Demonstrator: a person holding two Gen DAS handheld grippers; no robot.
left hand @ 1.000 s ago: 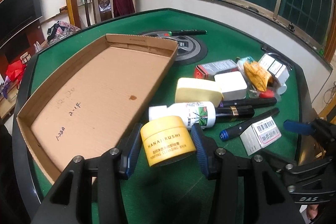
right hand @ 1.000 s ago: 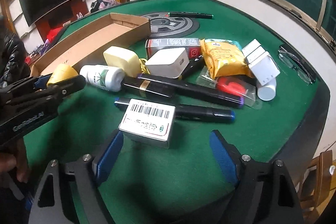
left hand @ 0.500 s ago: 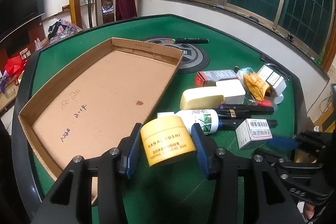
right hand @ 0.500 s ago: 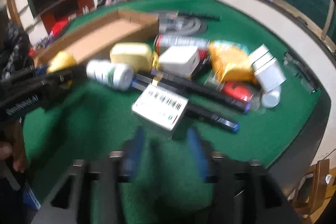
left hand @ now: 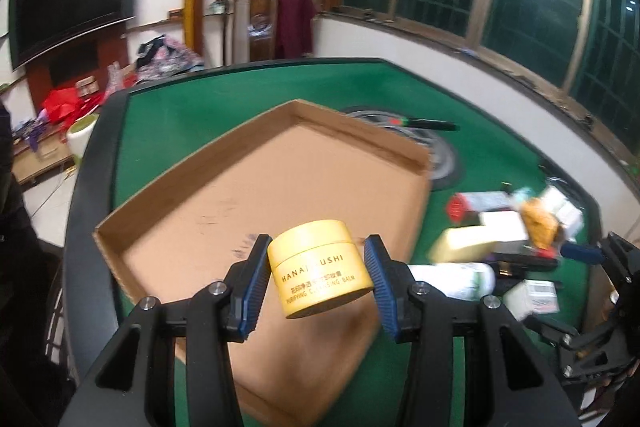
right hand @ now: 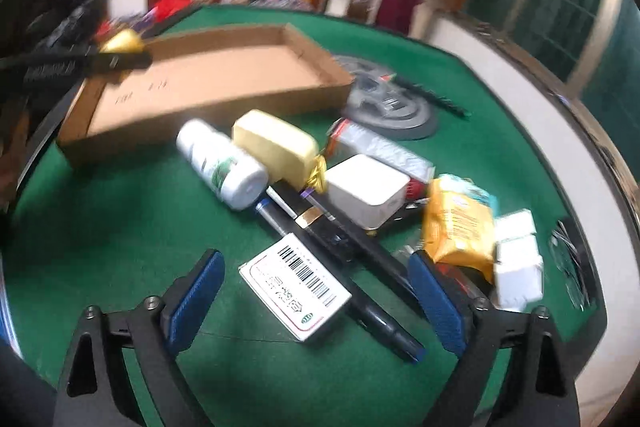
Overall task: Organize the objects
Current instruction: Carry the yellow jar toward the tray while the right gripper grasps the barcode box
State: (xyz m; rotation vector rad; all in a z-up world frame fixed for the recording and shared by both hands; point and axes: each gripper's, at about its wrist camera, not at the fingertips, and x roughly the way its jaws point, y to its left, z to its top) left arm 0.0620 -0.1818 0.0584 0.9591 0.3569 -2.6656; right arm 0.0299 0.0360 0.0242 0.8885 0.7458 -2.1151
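My left gripper is shut on a yellow cleansing balm jar and holds it in the air above the near end of the shallow cardboard tray. The jar also shows in the right wrist view, over the tray. My right gripper is open, its fingers either side of a white barcoded box that lies on the green table. A white bottle, a yellow soap-like block and dark pens lie just beyond.
More clutter sits on the green table: a white square box, an orange packet, small white boxes, a red and silver carton. A round metal hub with a pen marks the table's centre.
My left gripper has lifted the yellow jar off the table and swung it left over the tray. My right gripper has opened again around the barcoded box.
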